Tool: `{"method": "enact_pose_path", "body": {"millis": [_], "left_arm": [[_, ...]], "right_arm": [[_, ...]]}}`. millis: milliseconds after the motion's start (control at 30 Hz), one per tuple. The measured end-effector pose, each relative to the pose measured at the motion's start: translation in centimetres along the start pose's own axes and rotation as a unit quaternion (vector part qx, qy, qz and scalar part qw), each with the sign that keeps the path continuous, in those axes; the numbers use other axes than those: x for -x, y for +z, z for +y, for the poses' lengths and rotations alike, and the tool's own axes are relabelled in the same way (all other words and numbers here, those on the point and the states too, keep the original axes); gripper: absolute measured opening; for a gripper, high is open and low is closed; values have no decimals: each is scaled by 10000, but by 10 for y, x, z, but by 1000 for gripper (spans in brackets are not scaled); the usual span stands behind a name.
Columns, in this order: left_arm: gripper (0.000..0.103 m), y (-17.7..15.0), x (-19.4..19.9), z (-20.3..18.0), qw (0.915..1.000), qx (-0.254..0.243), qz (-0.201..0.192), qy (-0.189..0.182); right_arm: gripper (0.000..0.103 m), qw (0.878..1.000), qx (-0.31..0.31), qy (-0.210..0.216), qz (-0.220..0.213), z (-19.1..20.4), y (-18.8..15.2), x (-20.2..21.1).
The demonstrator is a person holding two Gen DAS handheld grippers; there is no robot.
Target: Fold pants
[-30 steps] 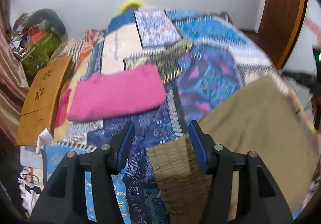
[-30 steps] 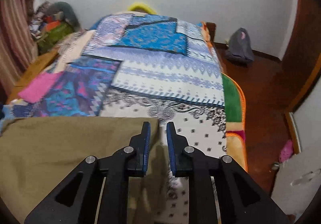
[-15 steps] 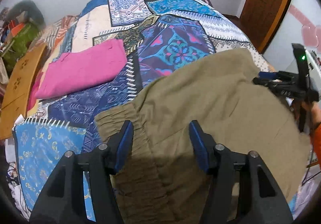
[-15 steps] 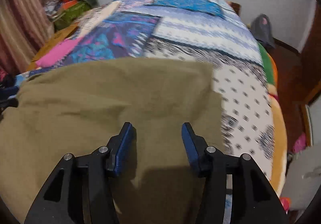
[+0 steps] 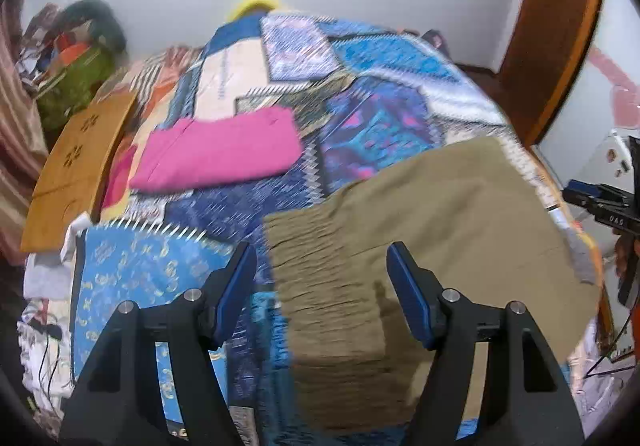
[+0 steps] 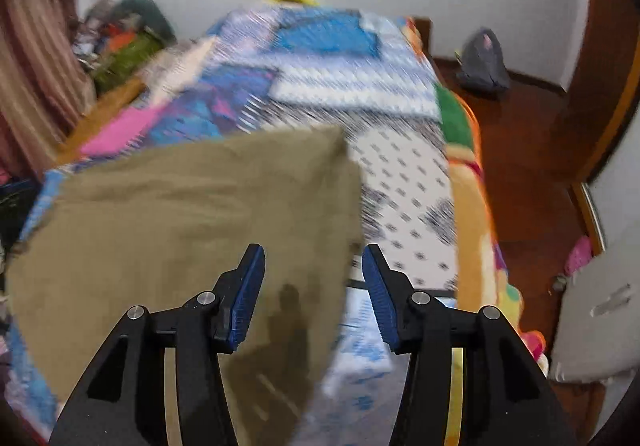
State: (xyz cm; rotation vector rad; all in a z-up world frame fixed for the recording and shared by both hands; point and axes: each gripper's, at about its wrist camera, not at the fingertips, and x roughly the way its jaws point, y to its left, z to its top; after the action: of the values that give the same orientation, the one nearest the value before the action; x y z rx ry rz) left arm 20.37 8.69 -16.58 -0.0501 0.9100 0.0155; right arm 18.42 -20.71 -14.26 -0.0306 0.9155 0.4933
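Both tongs are apart, and the pants lie folded on the bed.

The olive pants [image 5: 432, 230] rest flat on the patchwork bedspread [image 5: 376, 126], near its front edge, so they keep their fold. The left gripper [image 5: 320, 286] is opening its jaws over the stretchy waistband, with nothing pinched. The right gripper [image 6: 312, 286] hangs over the far corner with its jaws apart, touching no cloth. A folded pink cloth [image 5: 220, 154] lies well apart, maybe to keep the finished pieces separate.
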Motion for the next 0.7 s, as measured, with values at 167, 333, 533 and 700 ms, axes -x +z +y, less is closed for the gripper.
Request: {"method": "enact_pose_path", "body": {"millis": [167,333,533,700], "left_arm": [[68,-5,2,-38,9990,-260,50,-362],[68,-29,-16,-67,9963,-488,426,-572],[68,-58,-13,-73,9970,-683,203,-287],[68,-59,7,-59,9987,-505,62,-73]], "right_arm": [[48,9968,321,719,-168,57,-1,11],[48,9928,655,975,224,94,-28,-5],[48,9924,564,988,469,91,-52,-10],[48,9923,789,783,551,93,-54,5]]}}
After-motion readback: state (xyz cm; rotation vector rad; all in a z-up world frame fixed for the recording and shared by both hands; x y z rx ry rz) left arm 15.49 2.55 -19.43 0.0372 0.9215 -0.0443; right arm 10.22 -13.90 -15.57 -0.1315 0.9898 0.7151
